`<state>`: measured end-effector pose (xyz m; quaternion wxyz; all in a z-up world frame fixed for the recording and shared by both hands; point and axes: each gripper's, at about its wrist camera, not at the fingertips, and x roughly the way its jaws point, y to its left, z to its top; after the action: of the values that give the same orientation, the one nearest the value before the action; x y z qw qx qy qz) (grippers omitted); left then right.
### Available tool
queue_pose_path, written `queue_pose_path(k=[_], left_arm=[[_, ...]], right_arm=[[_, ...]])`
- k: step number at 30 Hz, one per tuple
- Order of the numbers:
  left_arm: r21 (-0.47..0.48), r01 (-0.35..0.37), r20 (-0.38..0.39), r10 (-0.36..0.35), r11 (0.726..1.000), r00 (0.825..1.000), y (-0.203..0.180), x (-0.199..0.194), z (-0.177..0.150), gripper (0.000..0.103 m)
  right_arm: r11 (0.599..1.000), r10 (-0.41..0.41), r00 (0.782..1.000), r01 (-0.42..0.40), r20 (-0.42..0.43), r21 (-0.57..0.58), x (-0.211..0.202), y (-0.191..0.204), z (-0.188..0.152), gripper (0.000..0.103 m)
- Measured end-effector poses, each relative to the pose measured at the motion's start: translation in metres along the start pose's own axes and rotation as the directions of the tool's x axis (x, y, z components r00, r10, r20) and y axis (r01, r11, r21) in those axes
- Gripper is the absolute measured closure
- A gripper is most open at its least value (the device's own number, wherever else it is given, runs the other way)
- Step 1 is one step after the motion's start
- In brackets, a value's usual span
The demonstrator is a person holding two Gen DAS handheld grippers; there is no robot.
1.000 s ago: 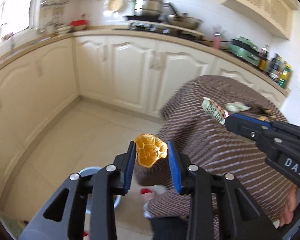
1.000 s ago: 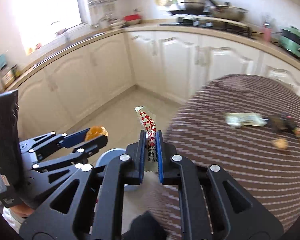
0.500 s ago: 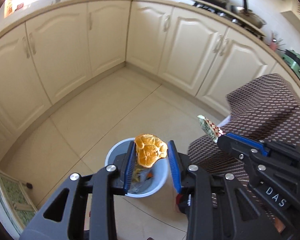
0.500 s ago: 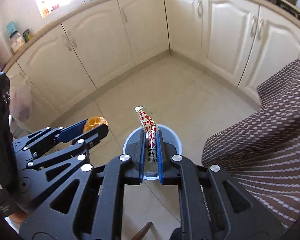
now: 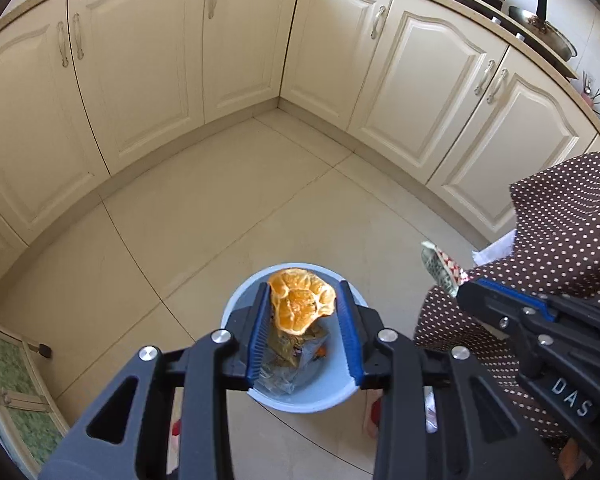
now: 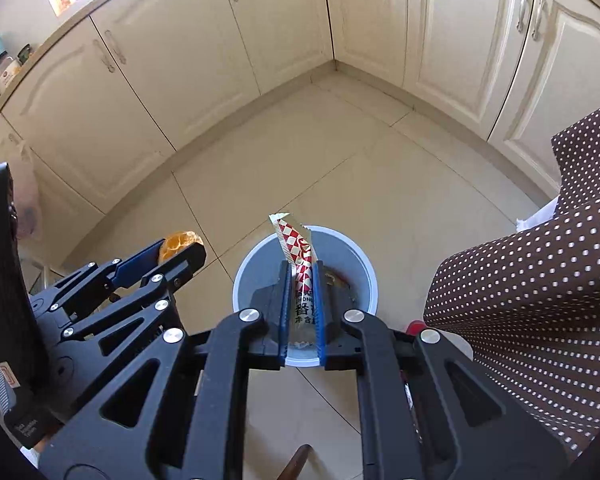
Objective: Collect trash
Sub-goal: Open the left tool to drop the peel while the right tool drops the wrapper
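Note:
My left gripper [image 5: 303, 300] is shut on an orange peel [image 5: 300, 305] and holds it right above a light blue trash bin [image 5: 240, 312] on the floor. The bin holds wrappers and scraps. My right gripper [image 6: 302, 280] is shut on a red-and-white checked sauce packet [image 6: 298, 254] above the same bin [image 6: 256, 264]. In the left wrist view the right gripper [image 5: 466, 294] sits to the right with the packet [image 5: 440, 266] sticking out. In the right wrist view the left gripper [image 6: 180, 246] sits to the left with the peel [image 6: 176, 240].
Cream kitchen cabinets [image 5: 236, 40] wrap around the tiled floor [image 5: 220, 200]. A table with a brown polka-dot cloth [image 5: 564, 232] hangs close on the right of the bin, also in the right wrist view [image 6: 540, 280]. A red-and-white slipper [image 6: 414, 326] lies by the bin.
Both grippers swung away from the table and down toward the floor. They now hover over the blue bin, closer than half a second ago, each still holding its item.

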<state>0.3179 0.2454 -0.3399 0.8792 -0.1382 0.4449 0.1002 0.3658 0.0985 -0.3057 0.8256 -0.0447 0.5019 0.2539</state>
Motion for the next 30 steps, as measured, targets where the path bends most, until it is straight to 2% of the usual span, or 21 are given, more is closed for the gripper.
queue_pose_path(k=[3, 6, 9, 13, 30], left_arm=[[0.008, -0.018, 0.02, 0.018, 1.0, 1.0, 0.0, 0.001, -0.003, 0.068], [0.001, -0.015, 0.021, 0.015, 1.0, 1.0, 0.002, 0.001, -0.006, 0.058], [0.0, -0.033, 0.035, 0.033, 0.999, 0.999, 0.006, 0.001, -0.006, 0.056], [-0.012, -0.043, 0.042, 0.044, 0.999, 0.998, 0.012, -0.001, -0.006, 0.047], [-0.022, -0.069, 0.054, 0.07, 0.997, 0.996, 0.021, -0.005, -0.006, 0.044]], right_arm=[[1.0, -0.001, 1.0, 0.001, -0.002, 0.009, 0.008, 0.002, 0.0, 0.092], [1.0, -0.001, 1.0, 0.001, 0.0, 0.012, 0.012, 0.001, -0.001, 0.092], [1.0, -0.002, 1.0, 0.002, 0.003, 0.015, 0.012, 0.001, 0.0, 0.092], [1.0, 0.001, 1.0, -0.001, 0.002, 0.013, 0.013, 0.0, 0.001, 0.092], [1.0, 0.016, 1.0, -0.016, 0.014, 0.01, 0.015, 0.006, 0.006, 0.092]])
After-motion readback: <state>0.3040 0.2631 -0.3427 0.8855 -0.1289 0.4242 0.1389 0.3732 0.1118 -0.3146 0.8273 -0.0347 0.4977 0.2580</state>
